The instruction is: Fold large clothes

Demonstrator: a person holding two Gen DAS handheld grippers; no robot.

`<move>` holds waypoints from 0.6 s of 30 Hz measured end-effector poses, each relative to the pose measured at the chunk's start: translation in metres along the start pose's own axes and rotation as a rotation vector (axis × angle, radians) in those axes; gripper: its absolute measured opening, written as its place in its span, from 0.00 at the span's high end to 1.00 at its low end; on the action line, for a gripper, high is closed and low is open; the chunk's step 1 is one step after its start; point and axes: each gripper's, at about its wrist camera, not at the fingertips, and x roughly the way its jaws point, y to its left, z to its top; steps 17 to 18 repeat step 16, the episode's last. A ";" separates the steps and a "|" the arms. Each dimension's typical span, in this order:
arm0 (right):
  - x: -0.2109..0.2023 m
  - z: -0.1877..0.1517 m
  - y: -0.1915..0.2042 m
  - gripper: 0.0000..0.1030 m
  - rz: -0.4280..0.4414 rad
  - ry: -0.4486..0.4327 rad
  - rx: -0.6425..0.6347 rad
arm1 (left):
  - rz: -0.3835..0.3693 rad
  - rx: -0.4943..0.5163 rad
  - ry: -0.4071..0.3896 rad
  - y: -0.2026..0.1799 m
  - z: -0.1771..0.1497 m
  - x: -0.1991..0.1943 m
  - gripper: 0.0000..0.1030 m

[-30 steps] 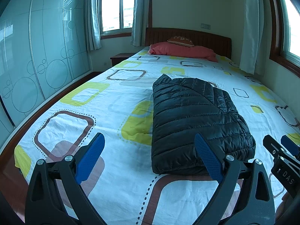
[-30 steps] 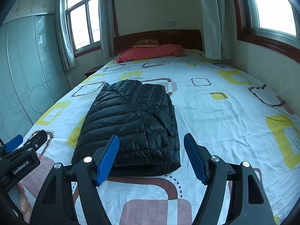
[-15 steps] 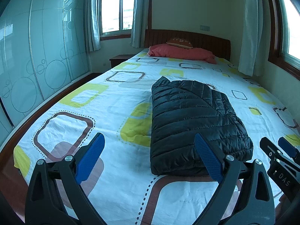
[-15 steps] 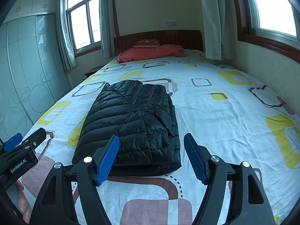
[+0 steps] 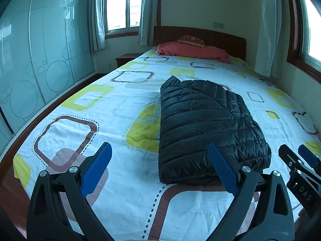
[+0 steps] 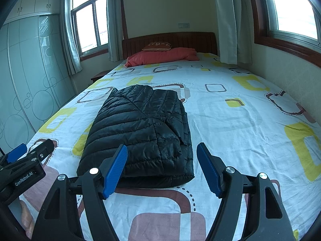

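Note:
A black quilted puffer jacket [image 5: 202,124] [image 6: 144,126] lies folded into a thick rectangle on the bed [image 5: 112,108], its near edge facing me. My left gripper [image 5: 158,168] hovers open above the sheet, to the left of the jacket's near corner, nothing between its blue pads. My right gripper [image 6: 161,168] is open too, held just short of the jacket's near right corner and apart from it. Each gripper shows at the edge of the other's view: the right one [image 5: 301,164] and the left one [image 6: 26,156].
The patterned sheet [image 6: 240,120] covers the whole bed. A red pillow [image 5: 192,50] and a brown cushion [image 5: 191,39] lie at the wooden headboard. Glass wardrobe doors [image 5: 40,60] run along the left, a wall and curtained windows [image 6: 289,6] along the right. A nightstand [image 5: 126,57] stands at the far left.

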 end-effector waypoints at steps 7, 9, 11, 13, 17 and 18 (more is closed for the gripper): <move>0.004 0.000 -0.001 0.31 0.003 0.005 -0.003 | -0.038 -0.003 0.012 0.000 -0.002 0.006 0.02; 0.004 0.000 -0.002 0.31 0.002 0.007 0.001 | -0.036 -0.002 0.007 0.000 -0.001 0.008 0.02; 0.006 0.000 -0.006 0.31 -0.001 0.008 0.006 | -0.029 -0.003 0.006 0.000 -0.001 0.011 0.02; 0.010 0.000 -0.009 0.31 -0.004 0.011 0.009 | -0.039 0.000 0.009 0.001 0.000 0.016 0.02; 0.018 -0.001 -0.019 0.31 -0.014 0.022 0.020 | -0.043 0.001 0.031 0.004 0.000 0.027 0.02; 0.018 -0.001 -0.019 0.31 -0.014 0.022 0.020 | -0.043 0.001 0.031 0.004 0.000 0.027 0.02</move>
